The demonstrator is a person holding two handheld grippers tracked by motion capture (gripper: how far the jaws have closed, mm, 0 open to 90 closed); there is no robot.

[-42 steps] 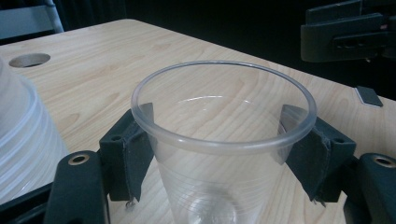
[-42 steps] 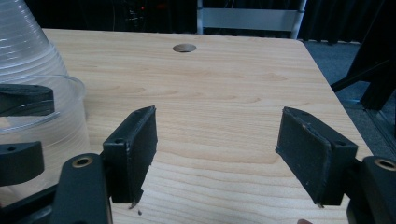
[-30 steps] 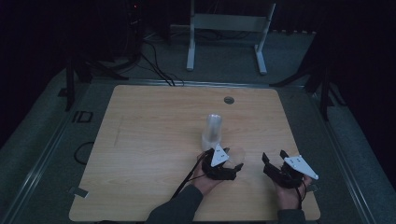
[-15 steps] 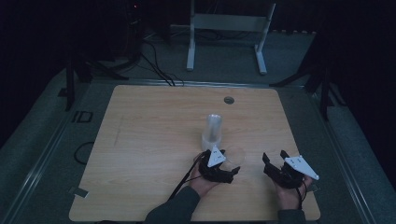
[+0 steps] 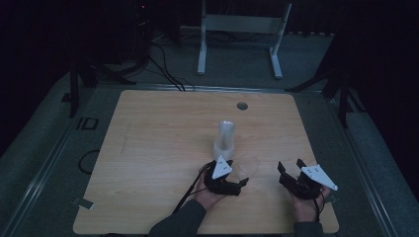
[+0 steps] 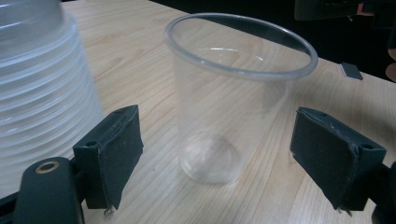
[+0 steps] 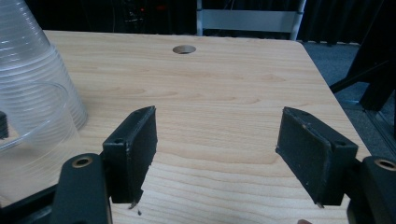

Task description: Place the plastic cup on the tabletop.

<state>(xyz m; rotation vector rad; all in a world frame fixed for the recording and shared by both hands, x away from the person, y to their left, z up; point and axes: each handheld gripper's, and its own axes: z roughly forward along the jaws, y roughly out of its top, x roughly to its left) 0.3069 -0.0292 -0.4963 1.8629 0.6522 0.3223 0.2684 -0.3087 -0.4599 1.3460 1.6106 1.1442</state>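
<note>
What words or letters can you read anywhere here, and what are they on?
"ID": pale letters on the grey floor left of the table.
The clear cup, the cup stack and both grippers carry no writing that can be read.

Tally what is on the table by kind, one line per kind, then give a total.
Single clear plastic cup, standing upright: 1
Stack of clear cups, nested upside down, number in it too fine to tell: 1
Grippers, left gripper and right gripper, both open: 2
Total: 4
</note>
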